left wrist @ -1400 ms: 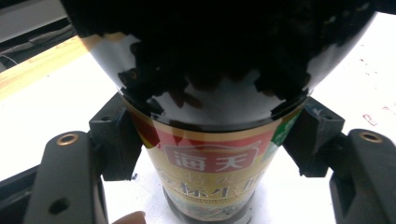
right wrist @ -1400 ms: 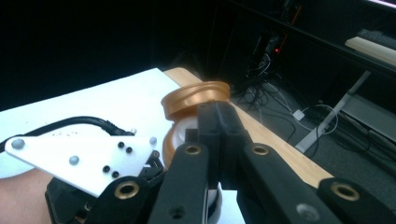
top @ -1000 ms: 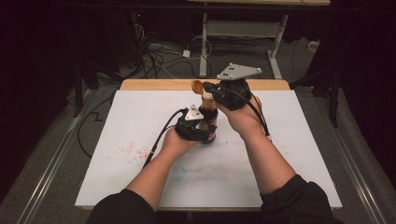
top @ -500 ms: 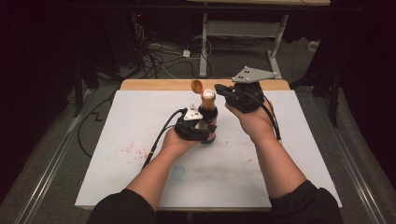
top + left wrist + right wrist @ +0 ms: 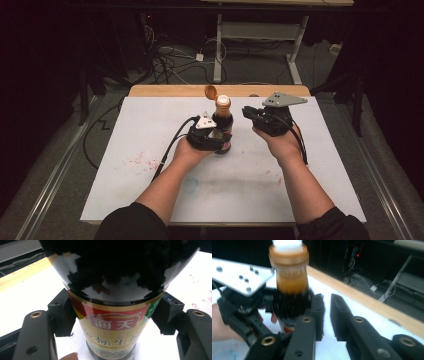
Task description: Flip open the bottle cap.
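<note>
The left gripper (image 5: 212, 140) clamps the soy sauce bottle (image 5: 222, 127) upright mid-table, its flip cap (image 5: 211, 92) open. At the bottle's 3 o'clock, the right gripper (image 5: 250, 114) hovers, jaws nearly closed, empty.

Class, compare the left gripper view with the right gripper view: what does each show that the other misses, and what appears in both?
Left gripper view: the bottle's red and gold label, with the left gripper shut on the bottle. Right gripper view: the bottle's orange neck and white spout, the grey plate on the left gripper, and the right gripper nearly closed, holding nothing. Both: the dark sauce bottle and the white table top.
</note>
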The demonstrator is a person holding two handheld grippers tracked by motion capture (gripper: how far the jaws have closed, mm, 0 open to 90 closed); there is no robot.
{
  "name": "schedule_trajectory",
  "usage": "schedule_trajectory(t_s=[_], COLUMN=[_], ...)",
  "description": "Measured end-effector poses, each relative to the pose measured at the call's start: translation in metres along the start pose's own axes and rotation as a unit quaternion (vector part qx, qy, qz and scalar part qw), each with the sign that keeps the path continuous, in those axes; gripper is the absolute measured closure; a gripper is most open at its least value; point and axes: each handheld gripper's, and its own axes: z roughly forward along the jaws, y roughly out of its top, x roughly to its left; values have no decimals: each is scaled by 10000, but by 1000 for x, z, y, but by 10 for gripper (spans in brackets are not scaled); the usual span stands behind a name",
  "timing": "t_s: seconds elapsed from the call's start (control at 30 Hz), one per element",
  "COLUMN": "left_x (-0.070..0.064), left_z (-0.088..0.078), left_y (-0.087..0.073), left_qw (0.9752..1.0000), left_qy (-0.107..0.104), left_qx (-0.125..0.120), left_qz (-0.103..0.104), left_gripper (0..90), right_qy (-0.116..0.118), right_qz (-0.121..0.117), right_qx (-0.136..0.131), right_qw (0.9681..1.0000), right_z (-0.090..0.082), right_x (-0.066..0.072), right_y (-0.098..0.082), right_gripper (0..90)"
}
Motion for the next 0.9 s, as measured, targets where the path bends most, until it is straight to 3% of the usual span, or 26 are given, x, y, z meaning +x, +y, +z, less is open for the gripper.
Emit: schedule_trajectory(t_s=[0.17,0.57,0.8,0.9], left_x=[0,0,0,0], left_z=[0,0,0,0], left_y=[0,0,0,0], left_qw=[10000,10000,10000,10000], left_qy=[-4,2,6,16], left_qx=[-6,-2,-14,-26], left_qz=[-4,-13,-18,-27], left_gripper=[286,285,285,284], right_qy=[7,44,-59,-178], right_qz=[85,438,695,749], right_qx=[39,257,495,621], right_qw=[10000,9987,9963,9951], right_z=[4,14,14,12], right_x=[-2,-6,-3,-1], right_y=[-21,-80,-116,-129], right_gripper=[689,238,5,4])
